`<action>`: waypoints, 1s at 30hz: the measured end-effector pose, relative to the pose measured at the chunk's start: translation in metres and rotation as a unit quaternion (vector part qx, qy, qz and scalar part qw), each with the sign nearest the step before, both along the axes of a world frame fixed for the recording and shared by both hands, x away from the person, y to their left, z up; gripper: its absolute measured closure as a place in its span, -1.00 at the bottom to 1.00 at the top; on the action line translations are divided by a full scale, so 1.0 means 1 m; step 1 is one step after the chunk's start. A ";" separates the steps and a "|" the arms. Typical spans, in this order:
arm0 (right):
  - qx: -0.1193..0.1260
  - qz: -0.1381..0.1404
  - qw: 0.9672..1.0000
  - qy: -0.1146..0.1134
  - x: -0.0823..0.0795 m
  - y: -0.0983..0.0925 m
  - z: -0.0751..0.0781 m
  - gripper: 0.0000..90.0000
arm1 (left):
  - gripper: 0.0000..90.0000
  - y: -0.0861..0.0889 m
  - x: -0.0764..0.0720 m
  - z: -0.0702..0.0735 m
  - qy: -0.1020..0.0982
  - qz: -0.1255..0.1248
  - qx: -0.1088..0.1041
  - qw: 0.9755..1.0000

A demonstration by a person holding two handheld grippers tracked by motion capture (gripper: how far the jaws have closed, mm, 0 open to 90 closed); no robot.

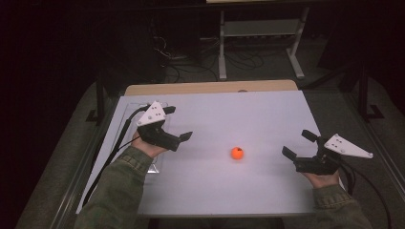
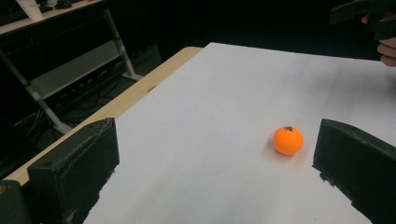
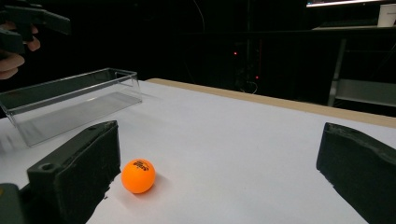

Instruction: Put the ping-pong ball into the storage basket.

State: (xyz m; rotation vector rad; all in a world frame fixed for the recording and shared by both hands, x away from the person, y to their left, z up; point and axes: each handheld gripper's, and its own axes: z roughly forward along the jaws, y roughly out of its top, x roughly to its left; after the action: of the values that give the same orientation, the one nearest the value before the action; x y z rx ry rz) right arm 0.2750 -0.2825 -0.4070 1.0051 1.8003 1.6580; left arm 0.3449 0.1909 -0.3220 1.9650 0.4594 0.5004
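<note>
My left gripper [image 1: 177, 123] and right gripper [image 1: 298, 144] both gape wide, holding nothing; the orange ping-pong ball [image 1: 237, 153] sits mid-surface [image 1: 239, 114] between them

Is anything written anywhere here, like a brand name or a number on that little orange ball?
Orange ball: a small dark printed mark near its top, too blurred to read.
Clear plastic tray: no text visible.
White table top: no text visible.
</note>
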 end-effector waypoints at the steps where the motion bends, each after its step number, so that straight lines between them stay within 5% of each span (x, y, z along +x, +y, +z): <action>1: 0.000 0.000 1.000 0.000 0.000 0.000 0.000 -1.00 | -1.00 -0.001 0.001 0.000 0.001 -0.001 0.000 1.000; 30: 0.005 -0.001 1.000 -0.001 0.000 -0.002 0.000 -1.00 | -0.97 -0.055 0.023 0.005 0.041 -0.035 0.027 0.998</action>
State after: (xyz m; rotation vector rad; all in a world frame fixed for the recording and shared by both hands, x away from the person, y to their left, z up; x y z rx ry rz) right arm 0.2748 -0.2841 -0.4068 1.0083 1.7910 1.6691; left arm 0.3677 0.1362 -0.3166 2.0521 0.4314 0.3926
